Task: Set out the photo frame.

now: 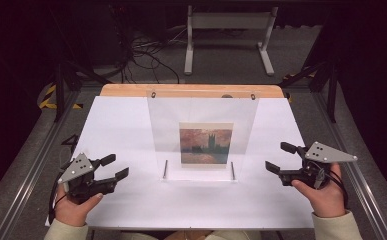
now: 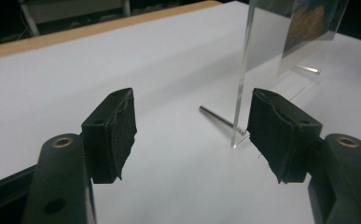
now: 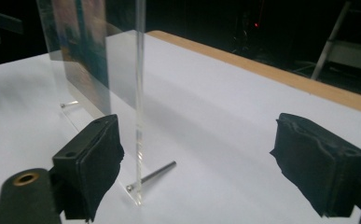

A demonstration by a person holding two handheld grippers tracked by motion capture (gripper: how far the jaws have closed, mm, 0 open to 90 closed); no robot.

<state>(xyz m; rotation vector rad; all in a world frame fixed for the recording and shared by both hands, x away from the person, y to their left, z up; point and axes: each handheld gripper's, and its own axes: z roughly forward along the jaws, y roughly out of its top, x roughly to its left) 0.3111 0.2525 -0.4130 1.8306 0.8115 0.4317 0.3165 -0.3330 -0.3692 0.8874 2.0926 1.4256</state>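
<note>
Standing upright between the two tools, near the middle of the counter (image 1: 121, 120): a clear acrylic frame (image 1: 201, 107), well inboard of each tool and touched by neither. Left tool (image 1: 118, 167) spread wide, nothing between its jaws, pointing toward the frame's near left corner. Right tool (image 1: 280, 157) likewise spread wide and empty, aimed at the near right corner.

Seen from the left gripper view: left tool (image 2: 192, 135) with the frame's edge (image 2: 243, 60) rising just ahead, closer to the right-hand jaw, and a metal foot pin (image 2: 218, 119) lying on the white surface at its base. Seen from the right gripper view: right tool (image 3: 197, 165) with the frame's edge (image 3: 139, 93) just ahead, close beside the left-hand jaw, and another foot pin (image 3: 152, 176) crossing under it. Shown from the high view alone: both hands, grey plates, and the frame's full face.

Held inside the frame: a picture (image 1: 206, 145) of dark towers against an orange sky, low in the pane, blurred in both gripper views.
</note>
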